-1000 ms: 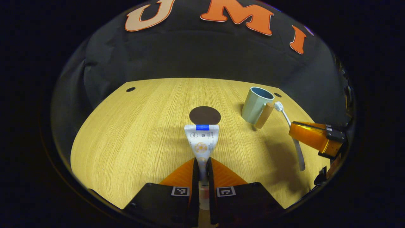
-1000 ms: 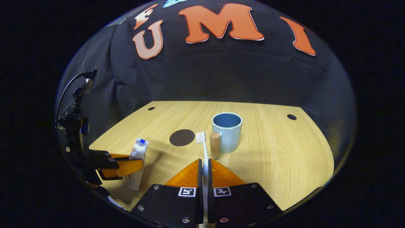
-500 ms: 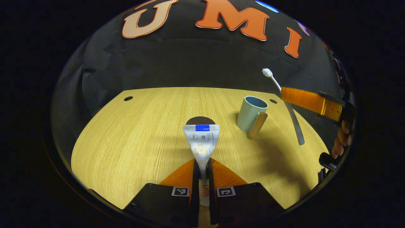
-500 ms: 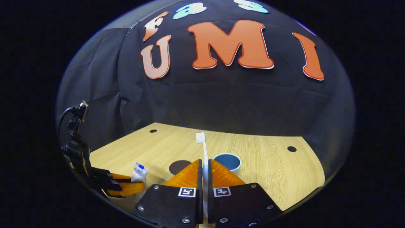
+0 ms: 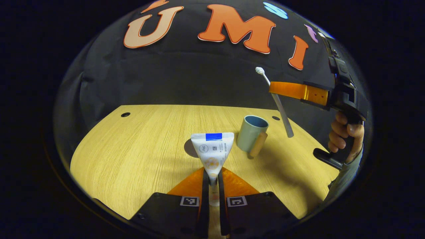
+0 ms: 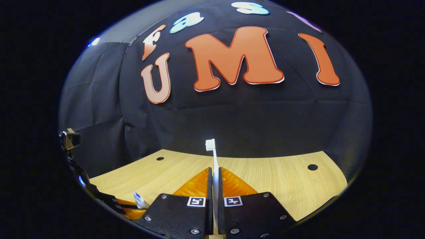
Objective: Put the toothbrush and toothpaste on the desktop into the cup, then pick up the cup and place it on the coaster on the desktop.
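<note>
In the left gripper view, my left claw [image 5: 212,181] is clenched on the toothpaste tube [image 5: 212,151], its flat crimped end standing up in front of me above the wooden surface [image 5: 132,156]. Just beyond the tube sits the pale green cup [image 5: 251,132] with its wooden handle [image 5: 258,149] facing me; the dark coaster [image 5: 190,149] peeks out from behind the tube's left edge. Up at the right, my right claw [image 5: 274,88] grasps the toothbrush [image 5: 277,99], bristles up, its lower end hanging above and to the right of the cup.

In the right gripper view, the right claw [image 6: 214,179] is pinched on the toothbrush handle [image 6: 214,159], head pointing upward against the booth's cloth; the tip of the toothpaste [image 6: 138,200] shows low at the left.

My worry: the cup mouth is narrow and the brush hangs tilted, so a descent that is off line could strike the rim and tip the cup. The soft tube could also swing in my grip.
</note>
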{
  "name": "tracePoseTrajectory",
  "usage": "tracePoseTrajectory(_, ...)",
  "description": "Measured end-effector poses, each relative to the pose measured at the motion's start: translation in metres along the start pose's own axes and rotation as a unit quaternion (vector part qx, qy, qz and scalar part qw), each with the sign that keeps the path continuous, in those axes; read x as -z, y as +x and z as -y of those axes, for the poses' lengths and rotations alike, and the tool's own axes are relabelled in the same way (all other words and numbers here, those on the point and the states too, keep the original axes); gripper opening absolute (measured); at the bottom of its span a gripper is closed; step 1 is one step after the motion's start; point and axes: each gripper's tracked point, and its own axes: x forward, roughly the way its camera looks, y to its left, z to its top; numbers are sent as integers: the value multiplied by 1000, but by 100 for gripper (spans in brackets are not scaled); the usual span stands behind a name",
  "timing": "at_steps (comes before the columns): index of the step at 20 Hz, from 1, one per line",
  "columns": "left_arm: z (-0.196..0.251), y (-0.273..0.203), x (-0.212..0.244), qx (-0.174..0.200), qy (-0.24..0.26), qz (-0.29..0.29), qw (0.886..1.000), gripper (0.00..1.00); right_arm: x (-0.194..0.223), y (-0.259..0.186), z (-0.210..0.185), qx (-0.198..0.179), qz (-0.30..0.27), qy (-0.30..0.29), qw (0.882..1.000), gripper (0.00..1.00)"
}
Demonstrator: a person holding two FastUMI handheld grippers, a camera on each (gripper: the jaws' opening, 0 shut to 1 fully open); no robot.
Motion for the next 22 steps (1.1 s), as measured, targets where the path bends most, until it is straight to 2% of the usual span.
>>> tracePoseTrajectory(6,2,-7,-10,21,-5,30,999,16,-6,26,17,2,36,17,999,6)
tracePoseTrajectory(14,-4,-16,-23,8,-9,70,998,16,-32,56,17,-26,128,39,991,6)
tracePoseTrajectory(22,-2,-24,-49,19,-22,131,991,16,-7,75,34,-21,133,68,989,6)
